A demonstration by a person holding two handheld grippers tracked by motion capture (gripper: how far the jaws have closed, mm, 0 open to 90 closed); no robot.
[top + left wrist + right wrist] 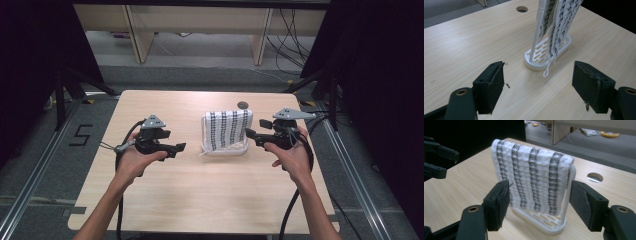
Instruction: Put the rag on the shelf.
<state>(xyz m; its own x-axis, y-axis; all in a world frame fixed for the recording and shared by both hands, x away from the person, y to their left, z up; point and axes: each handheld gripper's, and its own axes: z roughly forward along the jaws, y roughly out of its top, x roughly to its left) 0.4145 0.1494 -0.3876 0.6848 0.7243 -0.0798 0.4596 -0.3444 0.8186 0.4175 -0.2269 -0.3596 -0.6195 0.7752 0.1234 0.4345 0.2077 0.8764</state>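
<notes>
Two grippers flank one white rack (223, 148) that stands slightly right of the table's (200, 200) centre, its slotted oval base flat on the wood. Draped over the rack's upright frame is a white cloth with dark patterned stripes (227, 130), hanging on both sides down toward the base (a loose white loop dangles at the near end in the left gripper view). Left gripper (181, 147) sits at 9 o'clock from the rack, well apart from it, held level in the left hand (134, 161) with the jaws pointing toward the rack; its jaws stand wide apart with nothing between them. Right gripper (248, 133) is at 3 o'clock, just beside the cloth's edge, gripped from below by the right hand (290, 156); its jaws are spread wide, nothing clamped, and the pads frame the cloth without touching it in the right gripper view. Bare wood lies open from 5 to 7 o'clock toward the near edge. A round hole (243, 105) sits at 12 o'clock, just behind the rack near the far edge.
</notes>
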